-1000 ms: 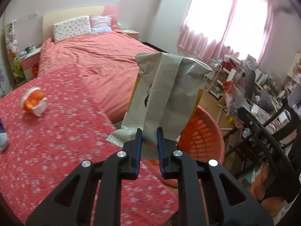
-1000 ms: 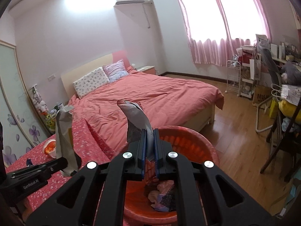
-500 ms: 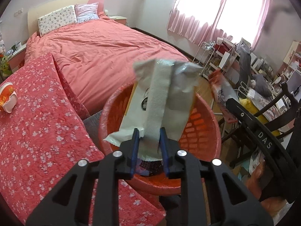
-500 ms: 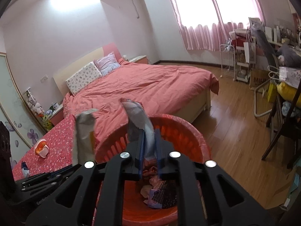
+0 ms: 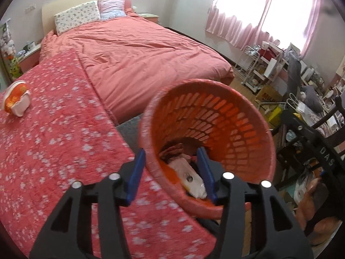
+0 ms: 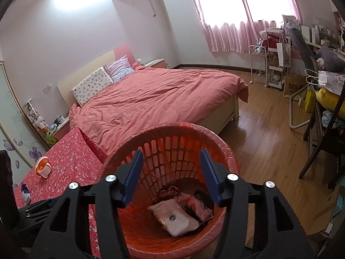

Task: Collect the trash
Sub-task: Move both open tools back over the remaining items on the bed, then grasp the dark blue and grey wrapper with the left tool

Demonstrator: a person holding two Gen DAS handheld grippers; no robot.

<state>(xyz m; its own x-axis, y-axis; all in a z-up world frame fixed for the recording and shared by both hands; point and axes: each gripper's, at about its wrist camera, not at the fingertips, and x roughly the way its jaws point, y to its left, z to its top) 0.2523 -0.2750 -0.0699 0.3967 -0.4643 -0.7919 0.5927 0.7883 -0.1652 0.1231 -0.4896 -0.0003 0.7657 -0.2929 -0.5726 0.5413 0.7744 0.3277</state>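
Releasing over the orange basket (image 6: 172, 142) | left gripper (image 5: 172, 170) and right gripper (image 6: 171, 172) both opening, nothing between the jaws | wrappers (image 6: 174, 218) lie below the tips, inside | I'd keep both high – clear of the rim – before withdrawing.

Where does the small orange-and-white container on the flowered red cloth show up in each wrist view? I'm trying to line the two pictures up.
Left wrist view: the orange-and-white container sits at the far left edge, on the flowered red cloth.
Right wrist view: it sits lower left, on the same cloth, left of the basket.
Shared landmark: the orange basket, right of the container in both views.
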